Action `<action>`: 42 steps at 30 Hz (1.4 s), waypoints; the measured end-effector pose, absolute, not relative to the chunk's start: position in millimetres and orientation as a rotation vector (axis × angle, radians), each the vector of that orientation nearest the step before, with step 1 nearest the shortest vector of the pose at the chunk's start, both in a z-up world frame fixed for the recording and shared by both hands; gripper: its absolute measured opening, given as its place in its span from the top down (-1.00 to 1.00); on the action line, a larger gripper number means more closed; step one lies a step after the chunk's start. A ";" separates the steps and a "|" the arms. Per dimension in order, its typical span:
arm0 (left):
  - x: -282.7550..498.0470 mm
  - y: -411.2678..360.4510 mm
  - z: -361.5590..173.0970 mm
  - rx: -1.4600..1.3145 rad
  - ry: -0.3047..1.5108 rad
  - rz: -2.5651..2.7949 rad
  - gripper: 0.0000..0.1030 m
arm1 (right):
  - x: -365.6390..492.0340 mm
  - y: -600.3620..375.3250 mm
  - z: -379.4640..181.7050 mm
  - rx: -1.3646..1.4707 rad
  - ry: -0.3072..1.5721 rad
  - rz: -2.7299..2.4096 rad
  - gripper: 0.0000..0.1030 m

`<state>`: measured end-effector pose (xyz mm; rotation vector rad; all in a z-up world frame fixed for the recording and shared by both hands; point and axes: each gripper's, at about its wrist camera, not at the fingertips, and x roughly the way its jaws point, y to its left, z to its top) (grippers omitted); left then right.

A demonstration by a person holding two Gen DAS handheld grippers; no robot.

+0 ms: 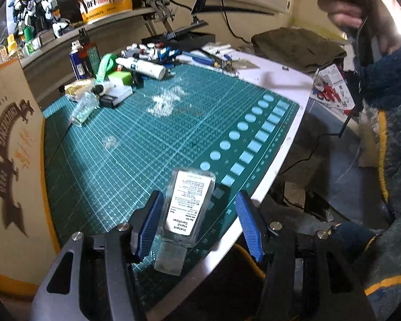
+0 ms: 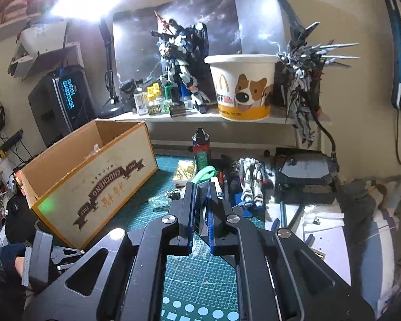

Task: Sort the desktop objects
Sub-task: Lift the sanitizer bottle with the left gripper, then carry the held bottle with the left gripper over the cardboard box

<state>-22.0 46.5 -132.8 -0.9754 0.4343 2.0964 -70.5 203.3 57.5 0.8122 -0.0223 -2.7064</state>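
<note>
A clear hand sanitizer bottle (image 1: 185,208) with a white label lies on the green cutting mat (image 1: 147,139) near the table's front edge, cap towards the camera. My left gripper (image 1: 199,196) stands open around it: the left blue pad sits close against the bottle and the right pad is well apart from it. My right gripper (image 2: 201,187) hangs shut above the mat (image 2: 197,275), with nothing seen between its pads. An open cardboard box (image 1: 13,160) stands at the mat's left and also shows in the right wrist view (image 2: 93,182).
Clutter fills the mat's far side: a white bottle (image 1: 141,67), a small clear bottle (image 1: 84,108), a green strap (image 2: 204,175), a robot model (image 2: 251,179). A shelf behind holds a paper bucket (image 2: 243,88) and figures. The white table edge (image 1: 280,160) runs along the right.
</note>
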 end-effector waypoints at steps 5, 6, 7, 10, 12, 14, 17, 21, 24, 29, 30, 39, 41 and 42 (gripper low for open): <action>-23.1 43.1 -129.5 -0.978 0.399 2.142 0.40 | -69.4 203.2 57.7 0.817 -0.025 -2.697 0.85; -24.9 43.4 -127.5 -0.986 0.384 2.157 0.41 | -69.3 202.9 57.3 0.819 -0.024 -2.696 0.85; -24.5 45.2 -122.9 -0.973 0.375 2.172 0.41 | -69.7 202.7 56.9 0.823 -0.021 -2.696 0.85; -22.4 51.9 -104.5 -0.921 0.340 2.230 0.41 | -70.3 202.3 55.6 0.831 -0.020 -2.694 0.85; -22.0 55.2 -88.4 -0.886 0.296 2.269 0.41 | -70.2 202.0 54.8 0.835 -0.017 -2.693 0.85; -22.8 57.1 -70.5 -0.844 0.248 2.315 0.41 | -70.0 202.6 54.8 0.837 -0.016 -2.696 0.85; -25.0 57.5 -48.4 -0.791 0.202 2.372 0.41 | -69.8 203.6 55.4 0.841 -0.016 -2.705 0.85; -28.0 53.2 -25.7 -0.730 0.159 2.443 0.41 | -69.7 204.6 57.4 0.841 -0.018 -2.719 0.85; -27.5 44.7 -11.8 -0.662 0.142 2.515 0.41 | -69.3 202.0 60.1 0.830 -0.013 -2.723 0.85; -24.7 23.1 9.2 -0.579 0.068 2.614 0.41 | -69.7 191.8 64.9 0.810 0.014 -2.715 0.85; -23.6 19.2 12.1 -0.575 0.059 2.626 0.41 | -69.7 189.3 66.2 0.807 0.018 -2.714 0.85; -4.4 -4.8 34.7 -0.508 0.018 2.710 0.41 | -69.1 157.6 83.1 0.737 0.047 -2.649 0.85; 1.3 -10.3 41.3 -0.489 0.009 2.732 0.41 | -67.9 148.0 86.6 0.717 0.060 -2.627 0.85; 4.5 -13.2 44.8 -0.477 0.004 2.744 0.41 | -67.3 143.2 88.3 0.707 0.066 -2.615 0.85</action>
